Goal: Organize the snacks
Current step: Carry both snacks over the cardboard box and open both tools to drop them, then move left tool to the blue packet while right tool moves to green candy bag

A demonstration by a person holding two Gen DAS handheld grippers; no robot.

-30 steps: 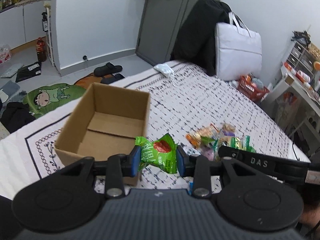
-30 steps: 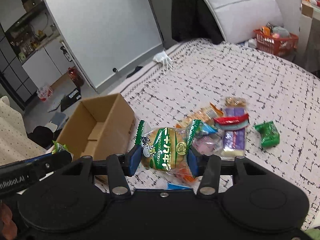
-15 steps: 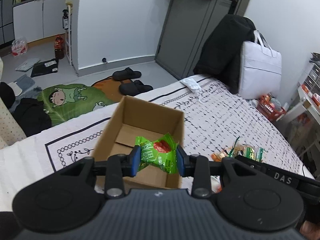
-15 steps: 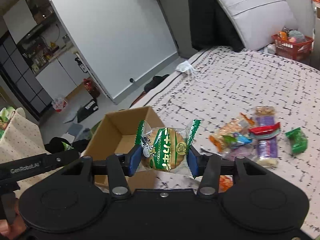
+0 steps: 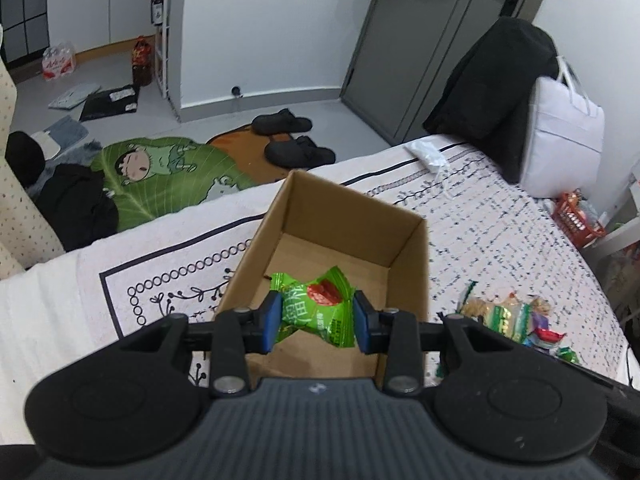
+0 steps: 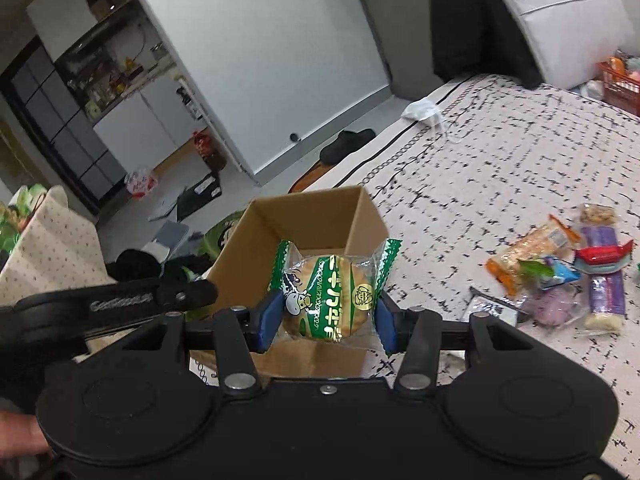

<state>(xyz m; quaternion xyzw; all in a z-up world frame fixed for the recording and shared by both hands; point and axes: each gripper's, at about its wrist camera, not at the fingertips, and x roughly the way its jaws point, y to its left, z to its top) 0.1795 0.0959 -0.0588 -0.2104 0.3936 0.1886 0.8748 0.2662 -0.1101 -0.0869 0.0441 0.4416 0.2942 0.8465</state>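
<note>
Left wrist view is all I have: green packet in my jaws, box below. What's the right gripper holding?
Observer: The right gripper is shut on a round biscuit in a clear, green-striped wrapper.
Operator: Where is it relative to the box?
Observer: In its view the biscuit sits in front of the box opening's near edge.
Operator: Any purple snacks left in the pile?
Observer: Yes, a purple bar lies on the bedspread.

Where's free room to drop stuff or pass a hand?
Free: the brown cardboard box floor looks bare; the patterned bedspread between box and white pillow bag. Crowded: the loose snack pile right of the box.
</note>
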